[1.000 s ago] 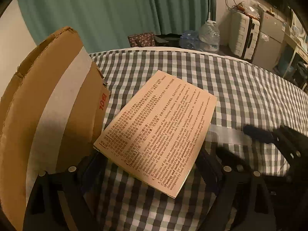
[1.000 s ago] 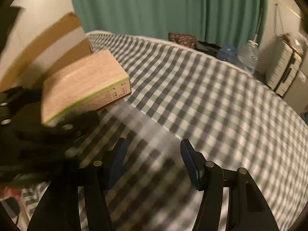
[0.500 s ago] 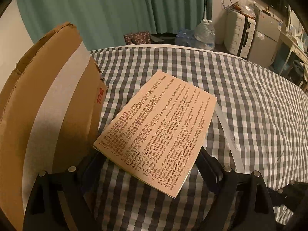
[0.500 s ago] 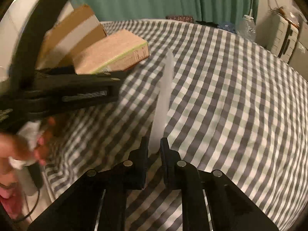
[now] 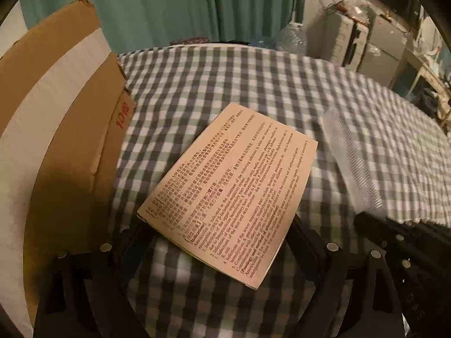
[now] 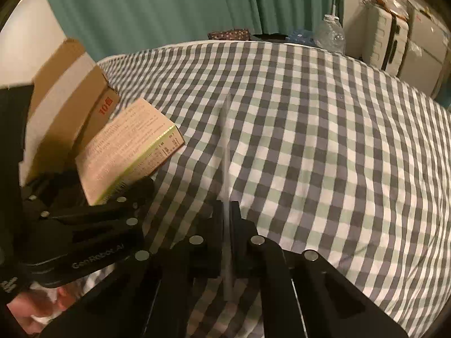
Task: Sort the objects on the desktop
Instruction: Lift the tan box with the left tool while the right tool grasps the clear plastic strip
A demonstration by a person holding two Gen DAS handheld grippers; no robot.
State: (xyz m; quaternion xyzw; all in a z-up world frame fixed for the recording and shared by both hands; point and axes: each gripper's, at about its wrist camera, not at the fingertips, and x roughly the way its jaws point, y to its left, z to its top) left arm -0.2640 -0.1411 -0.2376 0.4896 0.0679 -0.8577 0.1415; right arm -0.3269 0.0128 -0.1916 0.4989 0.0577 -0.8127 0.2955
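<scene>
A flat tan medicine box (image 5: 231, 186) printed with red text hangs above the checked cloth (image 5: 225, 84), and my left gripper (image 5: 217, 226) is shut on its near end with jaws set wide. The right wrist view shows the same box (image 6: 126, 146) tilted in the air beside the cardboard carton (image 6: 64, 98). My right gripper (image 6: 227, 211) is shut on a clear plastic ruler (image 6: 227, 146), which sticks forward and is seen edge-on. In the left wrist view the ruler (image 5: 349, 163) shows blurred at the right, off the cloth, with the right gripper (image 5: 372, 219) at its near end.
An open cardboard carton (image 5: 64, 129) with a white tape stripe stands at the left edge of the cloth. Beyond the far edge are a teal curtain, a water bottle (image 6: 329, 33) and a pale suitcase (image 6: 386, 39). A person's hand (image 6: 36, 307) shows at bottom left.
My right gripper closed on the ruler, raised it off the cloth and rolled it edge-on. The left gripper, still holding the box, drifted slightly toward the carton.
</scene>
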